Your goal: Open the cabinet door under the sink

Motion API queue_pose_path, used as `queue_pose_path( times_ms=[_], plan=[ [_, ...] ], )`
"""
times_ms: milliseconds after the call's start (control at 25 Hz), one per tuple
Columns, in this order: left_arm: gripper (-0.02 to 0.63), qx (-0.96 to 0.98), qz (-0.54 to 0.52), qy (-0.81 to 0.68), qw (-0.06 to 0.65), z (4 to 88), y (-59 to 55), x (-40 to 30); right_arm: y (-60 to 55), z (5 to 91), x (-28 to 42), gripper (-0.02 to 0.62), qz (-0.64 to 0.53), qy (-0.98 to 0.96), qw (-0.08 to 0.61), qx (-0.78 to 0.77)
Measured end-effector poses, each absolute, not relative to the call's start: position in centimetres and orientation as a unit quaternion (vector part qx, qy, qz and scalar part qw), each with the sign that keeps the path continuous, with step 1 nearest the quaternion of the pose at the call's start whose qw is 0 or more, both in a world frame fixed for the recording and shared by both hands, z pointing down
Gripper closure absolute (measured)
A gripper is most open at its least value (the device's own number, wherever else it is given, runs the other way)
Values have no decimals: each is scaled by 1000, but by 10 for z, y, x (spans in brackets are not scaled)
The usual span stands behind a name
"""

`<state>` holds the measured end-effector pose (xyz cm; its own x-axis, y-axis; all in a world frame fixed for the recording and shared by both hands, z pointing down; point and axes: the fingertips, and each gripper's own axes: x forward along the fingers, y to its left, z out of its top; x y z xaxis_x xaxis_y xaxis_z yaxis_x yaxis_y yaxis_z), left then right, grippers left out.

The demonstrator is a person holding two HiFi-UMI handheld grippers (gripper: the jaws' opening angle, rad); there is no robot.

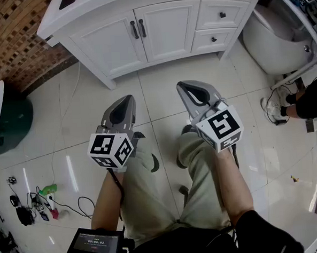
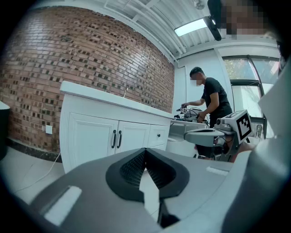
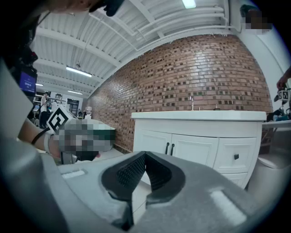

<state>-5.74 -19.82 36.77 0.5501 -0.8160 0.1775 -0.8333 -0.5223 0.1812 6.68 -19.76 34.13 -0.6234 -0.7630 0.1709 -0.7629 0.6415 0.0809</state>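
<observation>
A white sink cabinet (image 1: 157, 22) stands against the brick wall, a stretch of tiled floor ahead of me. Its two doors (image 1: 113, 43) are closed, with a pair of dark vertical handles (image 1: 138, 29) at the middle seam. The same handles (image 2: 116, 139) show in the left gripper view, and the handles (image 3: 169, 148) again in the right gripper view. My left gripper (image 1: 129, 98) (image 2: 145, 149) is shut with nothing in it, held level above my knees. My right gripper (image 1: 181, 85) (image 3: 145, 154) is shut and empty too, beside it. Both point at the cabinet from a distance.
Two small drawers (image 1: 221, 15) sit right of the doors. A white toilet (image 1: 274, 41) stands at the right, with a crouching person (image 1: 307, 101) near it. A green-and-white tub (image 1: 8, 124) is at the left. Cables and bottles (image 1: 42, 202) lie at the lower left. Another person (image 2: 211, 98) works at a bench.
</observation>
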Motion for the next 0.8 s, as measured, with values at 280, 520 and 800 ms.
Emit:
queue_pose_path(
  times_ms=[280, 520, 800],
  plan=[
    [551, 868, 48, -483, 108, 385, -304, -67, -240, 370, 46, 604, -25, -892, 111, 438],
    [504, 866, 65, -486, 95, 414, -391, -61, -266, 371, 51, 586, -20, -891, 98, 443],
    [482, 852, 72, -509, 98, 440, -476, -57, -290, 381, 58, 586, 1, -886, 106, 452]
  ],
)
